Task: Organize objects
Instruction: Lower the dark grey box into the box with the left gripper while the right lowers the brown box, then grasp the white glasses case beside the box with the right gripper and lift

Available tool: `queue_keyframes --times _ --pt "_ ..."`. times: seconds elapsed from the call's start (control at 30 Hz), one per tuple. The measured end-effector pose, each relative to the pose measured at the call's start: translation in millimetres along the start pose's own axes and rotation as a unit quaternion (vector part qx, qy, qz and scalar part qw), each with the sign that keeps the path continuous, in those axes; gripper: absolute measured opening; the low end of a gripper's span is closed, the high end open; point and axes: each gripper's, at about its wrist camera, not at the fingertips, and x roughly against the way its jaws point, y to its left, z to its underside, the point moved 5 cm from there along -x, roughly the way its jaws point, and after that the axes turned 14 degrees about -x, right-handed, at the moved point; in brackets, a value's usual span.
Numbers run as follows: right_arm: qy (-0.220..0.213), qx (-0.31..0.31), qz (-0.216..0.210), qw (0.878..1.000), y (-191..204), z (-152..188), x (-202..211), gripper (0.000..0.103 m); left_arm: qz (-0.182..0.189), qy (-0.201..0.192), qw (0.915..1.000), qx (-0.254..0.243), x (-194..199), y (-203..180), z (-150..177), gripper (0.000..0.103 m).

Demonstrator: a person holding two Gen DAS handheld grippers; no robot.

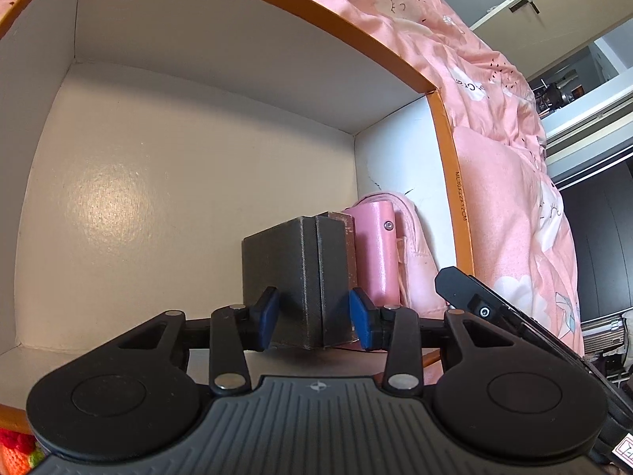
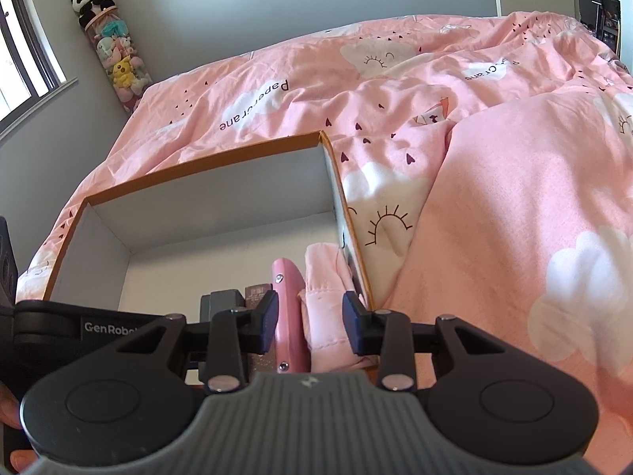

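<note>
An open cardboard box (image 1: 455, 182) with orange rim and white inside lies on the pink bed. In its right corner stand a dark grey box (image 1: 296, 277), a brown box behind it, a pink case (image 1: 376, 249) and a pink cloth pouch (image 1: 415, 253). My left gripper (image 1: 314, 318) is open, its blue pads on either side of the dark grey box with a gap on the right. My right gripper (image 2: 310, 326) is open around the pink case (image 2: 289, 316) and the pink pouch (image 2: 326, 316). The dark grey box (image 2: 221, 303) shows left of them.
The orange-rimmed box (image 2: 205, 162) has bare white floor on its left side. The pink printed duvet (image 2: 494, 198) surrounds it. A tube of plush toys (image 2: 112, 47) stands at the wall corner. The right gripper's body (image 1: 514, 316) shows at the right of the left wrist view.
</note>
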Motion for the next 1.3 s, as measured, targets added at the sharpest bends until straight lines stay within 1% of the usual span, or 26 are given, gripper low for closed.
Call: queue_keyframes --times 0.1,0.17,0.27,0.33,0.47,0.53,0.6,0.7,0.8,0.87,0.97,1.0,1.13,1.2,1.3 --pt "-0.002 0.003 0.002 1.0 1 1 3 0.038 -0.014 -0.003 0.9998 -0.015 3 -3 0 0.045" --pt "-0.005 0.001 0.001 1.0 1 2 7 0.039 -0.03 -0.008 0.9991 -0.028 7 -5 -1 0.049" --pt "-0.013 -0.001 -0.003 1.0 1 2 16 0.043 -0.043 -0.024 0.998 -0.039 18 -7 -1 0.052" --pt "-0.02 -0.001 -0.007 1.0 2 4 24 0.044 -0.047 -0.04 0.9969 -0.048 30 -11 -1 0.053" --pt "-0.027 0.0 -0.02 0.999 8 12 44 0.045 -0.069 -0.084 0.9904 -0.085 64 -26 6 0.054" --pt "-0.029 0.001 -0.028 0.999 11 18 53 0.048 -0.073 -0.101 0.987 -0.101 80 -35 14 0.054" --pt "-0.027 0.006 -0.033 0.999 15 27 62 0.055 -0.074 -0.114 0.9841 -0.114 92 -42 23 0.054" --pt "-0.024 0.018 -0.037 0.999 19 43 73 0.056 -0.081 -0.127 0.9815 -0.117 109 -47 39 0.054" --pt "-0.016 0.038 -0.039 0.998 23 60 82 0.056 -0.095 -0.127 0.9799 -0.121 117 -49 55 0.054" --pt "-0.012 0.048 -0.037 0.998 25 71 85 0.056 -0.106 -0.118 0.9791 -0.128 118 -48 65 0.054" --pt "0.013 0.052 -0.044 0.998 25 84 86 0.056 -0.112 -0.106 0.9802 -0.124 117 -44 78 0.054" --pt "0.021 0.055 -0.041 0.997 26 88 86 0.057 -0.111 -0.102 0.981 -0.122 117 -43 82 0.054" --pt "0.057 0.082 0.003 0.995 24 107 78 0.058 -0.116 -0.083 0.9824 -0.121 115 -38 97 0.054" --pt "0.074 0.084 0.01 0.994 23 115 75 0.064 -0.12 -0.075 0.9823 -0.123 113 -35 105 0.054" --pt "0.099 0.094 0.028 0.99 23 128 69 0.066 -0.127 -0.071 0.9814 -0.125 112 -31 115 0.054"
